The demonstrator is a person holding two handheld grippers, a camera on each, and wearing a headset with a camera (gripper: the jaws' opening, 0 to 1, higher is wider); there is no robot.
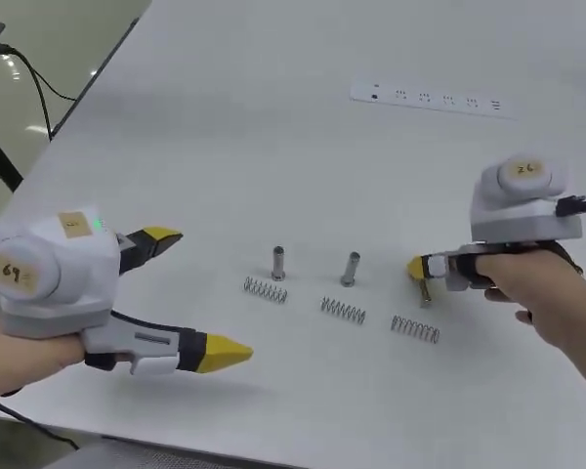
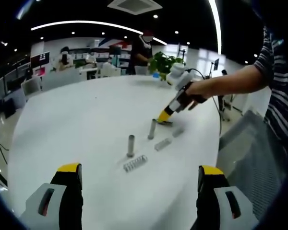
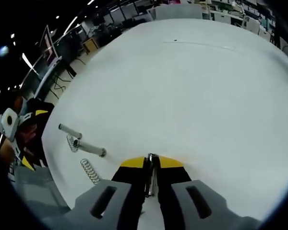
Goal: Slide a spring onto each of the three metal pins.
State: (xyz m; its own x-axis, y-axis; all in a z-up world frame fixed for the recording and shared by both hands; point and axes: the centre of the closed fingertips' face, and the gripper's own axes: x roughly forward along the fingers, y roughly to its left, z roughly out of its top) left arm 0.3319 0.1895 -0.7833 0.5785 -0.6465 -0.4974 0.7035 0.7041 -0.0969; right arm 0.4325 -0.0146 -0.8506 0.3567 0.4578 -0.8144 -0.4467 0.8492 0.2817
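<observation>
Two metal pins [image 1: 278,262] [image 1: 350,268] stand upright on the white table [image 1: 273,147]. In front of them lie three springs [image 1: 265,289] [image 1: 342,311] [image 1: 414,329] in a row. My right gripper [image 1: 417,267] is shut on the third pin [image 1: 426,290], held just above the table beside the rightmost spring. In the right gripper view that pin [image 3: 150,179] sits between the shut jaws of the right gripper [image 3: 151,162]. My left gripper [image 1: 195,293] hovers open at the left, nothing between its fingers. The left gripper [image 2: 139,170] faces the nearest spring [image 2: 135,163] and pin [image 2: 130,145].
A white power strip [image 1: 432,100] lies at the far right of the table. Black cables [image 1: 29,73] hang past the table's left edge. In the left gripper view a person [image 2: 143,48] stands beyond the table's far end.
</observation>
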